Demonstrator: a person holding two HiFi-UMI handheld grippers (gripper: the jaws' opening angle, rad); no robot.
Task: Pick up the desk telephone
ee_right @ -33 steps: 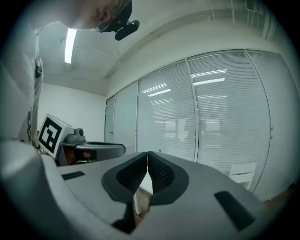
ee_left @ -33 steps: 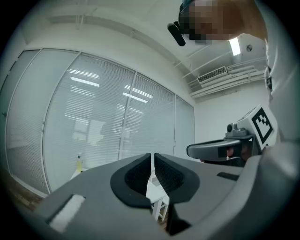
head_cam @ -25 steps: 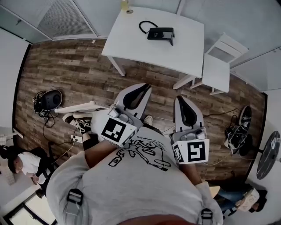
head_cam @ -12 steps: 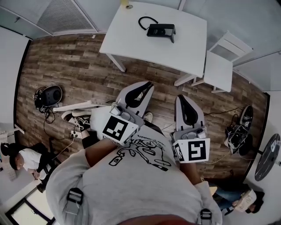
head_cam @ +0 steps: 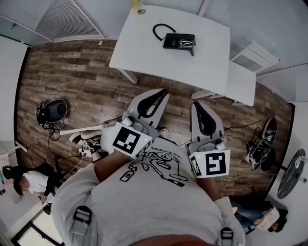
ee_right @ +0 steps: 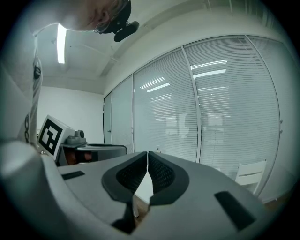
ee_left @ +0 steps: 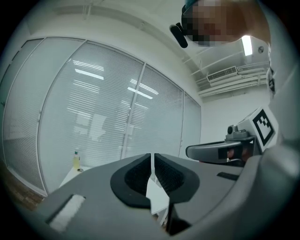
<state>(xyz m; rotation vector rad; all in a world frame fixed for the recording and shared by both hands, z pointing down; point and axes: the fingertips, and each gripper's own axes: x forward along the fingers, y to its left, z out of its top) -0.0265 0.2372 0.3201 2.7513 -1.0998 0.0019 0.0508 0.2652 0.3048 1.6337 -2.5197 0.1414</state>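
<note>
The black desk telephone (head_cam: 179, 41) with its curled cord lies on the white table (head_cam: 149, 53) at the top of the head view. My left gripper (head_cam: 161, 92) and my right gripper (head_cam: 198, 105) are held side by side over the wooden floor, well short of the table. Both are shut with nothing between the pads. In the left gripper view the jaws of the left gripper (ee_left: 152, 157) meet, with the right gripper (ee_left: 220, 151) beside them. The right gripper view shows its own gripper (ee_right: 147, 154) shut, facing window blinds. The phone is hidden in both gripper views.
A white chair (head_cam: 243, 77) stands at the table's right end. A small yellow bottle (head_cam: 137, 6) sits at the table's far edge. Cables and a dark round device (head_cam: 53, 110) lie on the floor at left, bags (head_cam: 262, 144) at right. A seated person (head_cam: 29, 180) is at lower left.
The table and telephone have shifted nearer in the head view as I moved towards them. Both grippers stayed shut and side by side.
</note>
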